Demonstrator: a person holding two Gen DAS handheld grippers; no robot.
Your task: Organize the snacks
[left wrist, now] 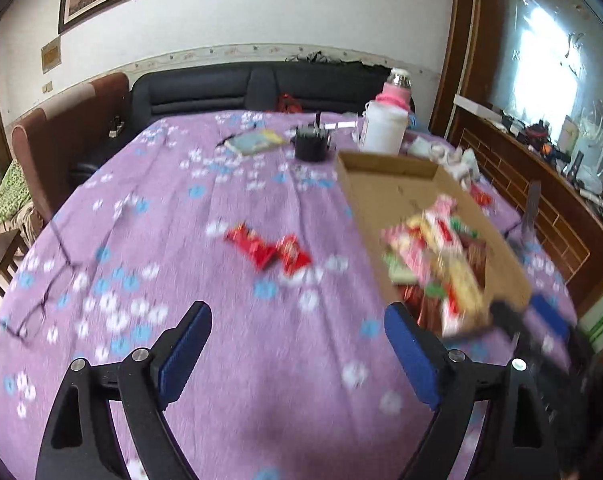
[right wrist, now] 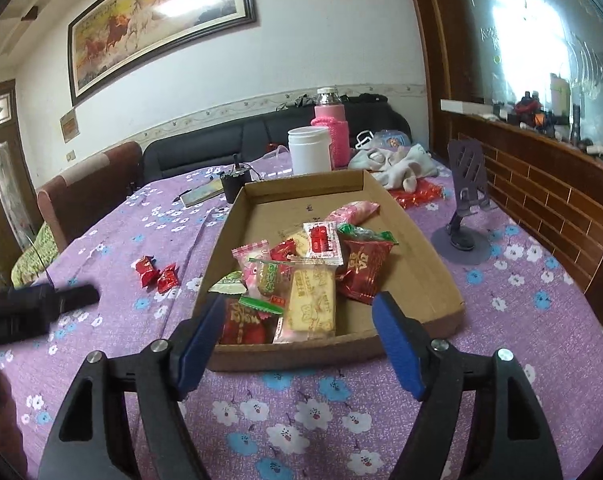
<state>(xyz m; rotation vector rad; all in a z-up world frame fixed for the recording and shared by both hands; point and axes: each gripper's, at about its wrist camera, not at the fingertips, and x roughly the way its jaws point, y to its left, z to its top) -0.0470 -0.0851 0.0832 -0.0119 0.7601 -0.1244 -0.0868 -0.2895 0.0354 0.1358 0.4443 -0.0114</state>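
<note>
Red foil-wrapped candies (left wrist: 267, 249), pair on purple cloth | 12 o'clock of your left gripper (left wrist: 297, 354), jaws wide, empty | long axes run 10-to-4 | right gripper (right wrist: 299, 346) parted, empty, over cardboard tray (right wrist: 441, 280) | left nearer.

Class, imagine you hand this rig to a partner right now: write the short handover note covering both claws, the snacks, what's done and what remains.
Left claw: open, empty, above the purple cloth, facing the loose snacks.
Right claw: open, empty, at the near edge of the cardboard tray.
Done: a pile of wrapped snacks already lies in the tray's near end.
Left: two red snack packets lie side by side on the cloth to the left of the tray; a red packet also lies beyond the tray beside the white cloth bundle. Likely next: left claw takes the red pair.
</note>
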